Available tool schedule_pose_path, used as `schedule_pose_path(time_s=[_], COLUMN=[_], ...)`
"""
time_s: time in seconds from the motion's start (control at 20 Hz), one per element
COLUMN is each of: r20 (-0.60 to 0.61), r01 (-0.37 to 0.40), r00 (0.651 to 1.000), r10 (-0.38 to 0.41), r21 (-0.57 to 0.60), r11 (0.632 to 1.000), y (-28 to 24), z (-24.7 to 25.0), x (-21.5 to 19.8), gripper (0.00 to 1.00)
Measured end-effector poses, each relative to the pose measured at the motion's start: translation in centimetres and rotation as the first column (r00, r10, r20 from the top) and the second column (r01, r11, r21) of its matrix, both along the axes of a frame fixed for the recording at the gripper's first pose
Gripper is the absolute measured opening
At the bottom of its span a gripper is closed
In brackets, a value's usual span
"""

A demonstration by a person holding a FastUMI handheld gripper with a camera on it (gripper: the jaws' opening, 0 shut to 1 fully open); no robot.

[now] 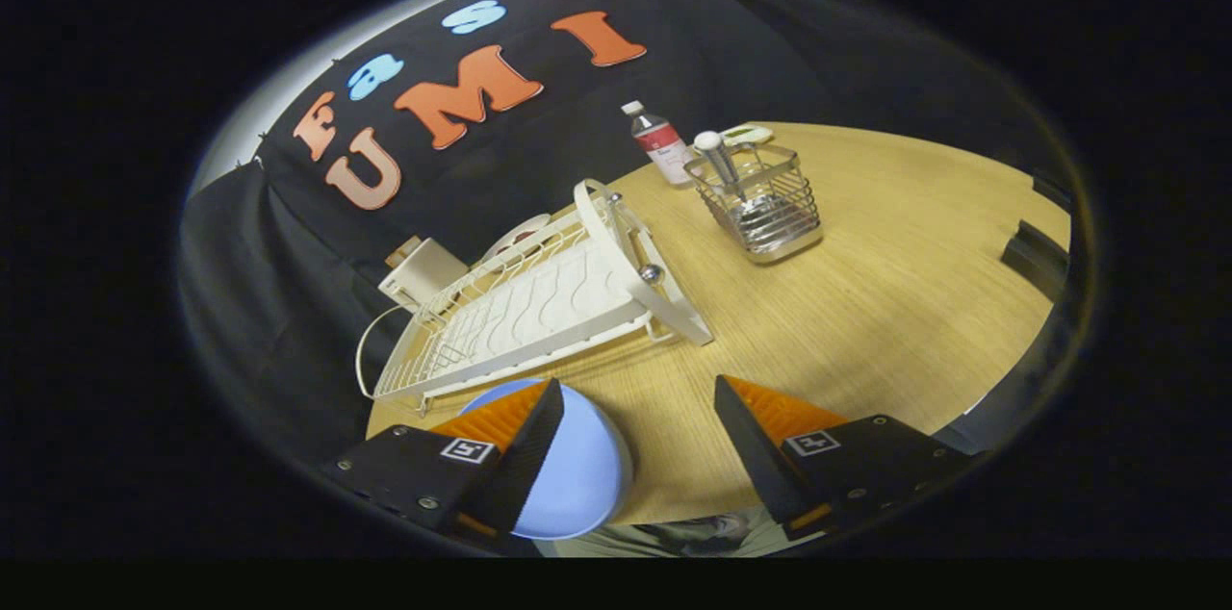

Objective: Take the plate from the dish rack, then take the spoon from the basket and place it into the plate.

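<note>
A light blue plate [573,475] lies flat on the wooden table [895,302], partly under my left finger [525,442]. My gripper [635,398] is open, with nothing held between its fingers. Ahead of the fingers stands the white wire dish rack [539,302], with no dishes in it. Beyond it, further back on the table, a metal wire basket [765,206] holds a spoon [724,163] standing upright, its handle end sticking out of the top.
A small bottle with a red label [659,143] stands behind the basket. A white box [419,268] and a roll of tape [520,233] sit behind the rack. Dark objects [1035,249] lie at the table's right edge.
</note>
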State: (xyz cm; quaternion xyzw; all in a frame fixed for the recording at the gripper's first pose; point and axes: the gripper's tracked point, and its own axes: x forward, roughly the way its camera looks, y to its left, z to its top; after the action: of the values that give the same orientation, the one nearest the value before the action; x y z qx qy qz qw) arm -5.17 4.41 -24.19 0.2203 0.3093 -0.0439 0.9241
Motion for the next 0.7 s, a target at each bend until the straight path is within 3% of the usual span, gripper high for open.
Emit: schedule_pose_path(time_s=[0.3, 0.6, 0.7], r20=[0.149, 0.295, 0.324], r01=[0.057, 0.183, 0.185], r00=[0.989, 0.955, 0.946], r10=[-0.021, -0.042, -0.018], r21=[-0.245, -0.47, -0.492], r11=[0.968, 0.864, 0.851], y=[-5.7, -11.1, -11.0], z=[5.2, 8.8, 8.9], x=[1.8, 5.0, 5.9], gripper=[0.99, 0.98, 0.94])
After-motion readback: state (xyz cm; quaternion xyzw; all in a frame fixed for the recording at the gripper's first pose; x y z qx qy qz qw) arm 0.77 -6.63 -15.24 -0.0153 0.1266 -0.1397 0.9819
